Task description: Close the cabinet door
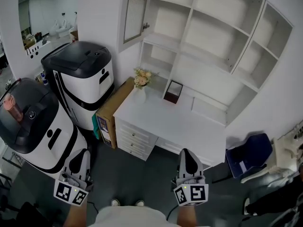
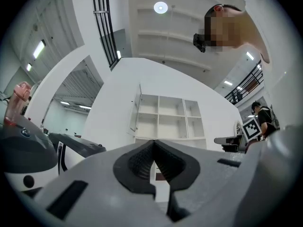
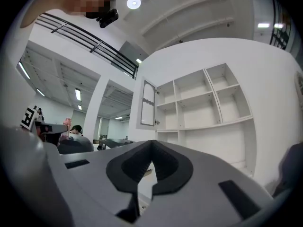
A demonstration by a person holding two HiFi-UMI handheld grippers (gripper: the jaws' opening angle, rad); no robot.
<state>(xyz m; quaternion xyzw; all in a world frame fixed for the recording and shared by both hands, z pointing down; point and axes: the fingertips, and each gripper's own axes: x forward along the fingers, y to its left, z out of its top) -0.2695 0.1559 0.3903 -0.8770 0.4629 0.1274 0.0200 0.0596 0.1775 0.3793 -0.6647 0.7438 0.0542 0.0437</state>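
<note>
The cabinet door point(image 1: 135, 14), white-framed with a pale panel, stands open at the upper left of the shelf unit point(image 1: 215, 41). Below it, a white desk point(image 1: 184, 129) carries flowers point(image 1: 141, 78) and a dark box point(image 1: 173, 91). The left gripper point(image 1: 84, 152) and right gripper point(image 1: 185, 152) are well apart from the door, both clenched and empty.
</note>
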